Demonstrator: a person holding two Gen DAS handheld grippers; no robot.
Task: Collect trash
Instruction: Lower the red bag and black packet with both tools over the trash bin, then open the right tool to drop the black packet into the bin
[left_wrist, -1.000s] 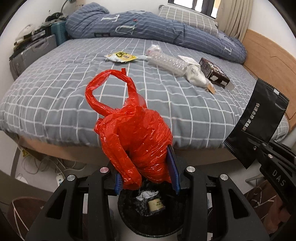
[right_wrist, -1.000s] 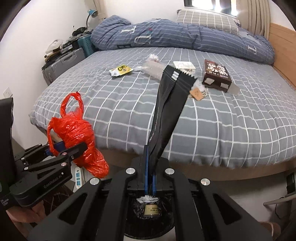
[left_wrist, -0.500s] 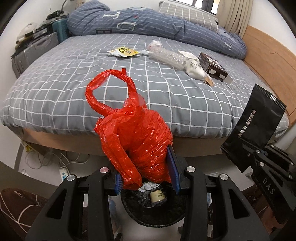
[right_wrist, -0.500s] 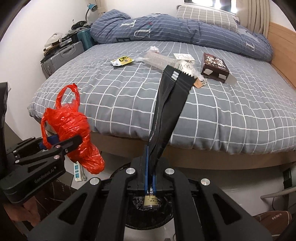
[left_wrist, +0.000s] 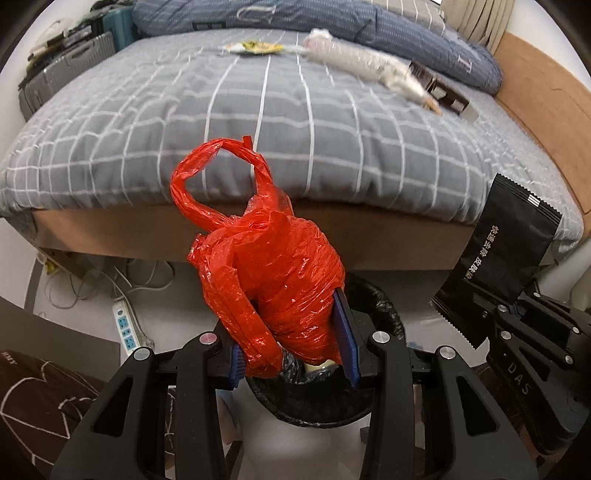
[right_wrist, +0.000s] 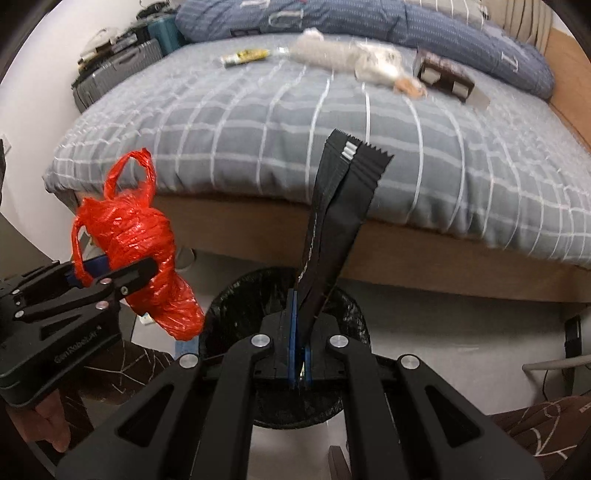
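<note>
My left gripper (left_wrist: 293, 332) is shut on a crumpled red plastic bag (left_wrist: 273, 273), held above the black trash bin (left_wrist: 317, 406) on the floor by the bed. The bag also shows in the right wrist view (right_wrist: 140, 251). My right gripper (right_wrist: 300, 332) is shut on a flat black wrapper (right_wrist: 332, 225), held upright over the same bin (right_wrist: 236, 317). The wrapper shows at the right of the left wrist view (left_wrist: 506, 247). The bin holds some trash.
On the grey checked bed (left_wrist: 258, 122) lie a yellow packet (left_wrist: 255, 47), a clear crumpled plastic wrap (left_wrist: 354, 61) and a brown box (left_wrist: 437, 86). Suitcases (left_wrist: 70, 70) stand at the left. A power strip (left_wrist: 123, 325) and cables lie on the floor.
Both grippers have dropped lower and tilted down toward the bin, still holding the bag and the wrapper. The bed now sits higher in both views.
</note>
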